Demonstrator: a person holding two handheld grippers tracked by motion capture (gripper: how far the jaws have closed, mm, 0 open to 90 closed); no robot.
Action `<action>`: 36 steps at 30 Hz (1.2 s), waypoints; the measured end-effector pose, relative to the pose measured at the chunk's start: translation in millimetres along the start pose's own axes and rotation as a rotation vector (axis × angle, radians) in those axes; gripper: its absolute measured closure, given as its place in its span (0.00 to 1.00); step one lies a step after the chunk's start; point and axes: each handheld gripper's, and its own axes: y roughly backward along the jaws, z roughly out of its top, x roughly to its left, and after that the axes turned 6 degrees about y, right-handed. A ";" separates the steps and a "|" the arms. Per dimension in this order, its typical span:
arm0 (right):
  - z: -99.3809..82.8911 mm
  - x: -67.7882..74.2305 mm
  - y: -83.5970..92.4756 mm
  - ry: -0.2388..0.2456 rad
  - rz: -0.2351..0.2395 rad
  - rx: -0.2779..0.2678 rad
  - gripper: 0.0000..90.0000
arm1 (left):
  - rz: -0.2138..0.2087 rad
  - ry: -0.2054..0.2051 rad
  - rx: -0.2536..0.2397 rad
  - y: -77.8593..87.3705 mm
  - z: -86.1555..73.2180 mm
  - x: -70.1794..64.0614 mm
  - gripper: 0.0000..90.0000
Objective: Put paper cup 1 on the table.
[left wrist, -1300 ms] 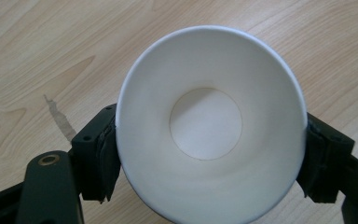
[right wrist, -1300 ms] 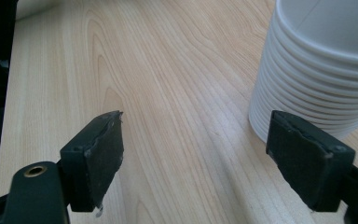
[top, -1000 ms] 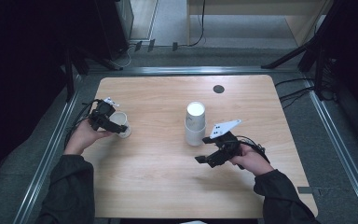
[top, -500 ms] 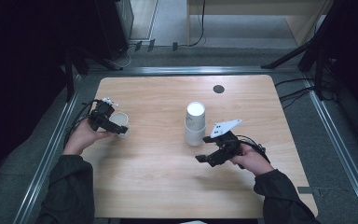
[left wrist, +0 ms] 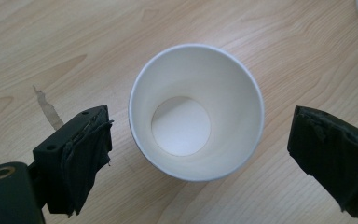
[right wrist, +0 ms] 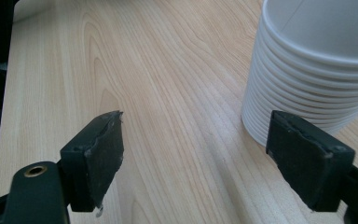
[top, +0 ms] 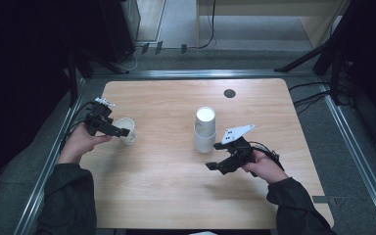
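A single white paper cup (top: 127, 130) stands upright near the table's left edge. My left gripper (top: 121, 132) hovers over it. In the left gripper view I look down into the cup (left wrist: 196, 112). The jaws have just been opening and stand apart on either side of it, with wood showing between each pad and the rim. A stack of several white cups (top: 205, 129), bottoms up, stands mid-table. My right gripper (top: 212, 156) lies low just right of the stack, open with nothing between its jaws. The stack (right wrist: 317, 70) rises beside its right fingertip (right wrist: 307, 158).
The wooden table (top: 166, 196) has a dark round hole (top: 229, 93) near its far edge. A metal frame rail (top: 58, 161) runs along the left side, close to my left hand. Black stands and cables sit on the floor beyond.
The left gripper's jaws have spread away from the single cup and the hand has lifted slightly. The right hand and the stack have not moved.
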 end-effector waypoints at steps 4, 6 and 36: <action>-0.3 -0.8 -0.4 -0.004 0.001 0.010 0.21 | -0.006 0.001 -0.018 8.1 0.1 -1.5 0.07; -0.4 -0.7 -0.8 0.001 0.007 0.014 0.22 | -0.008 0.003 -0.021 12.1 0.2 -2.4 0.07; 3.4 -14.4 22.6 -0.012 -0.004 0.012 0.21 | -0.128 -0.067 -0.088 26.6 14.5 -51.1 0.08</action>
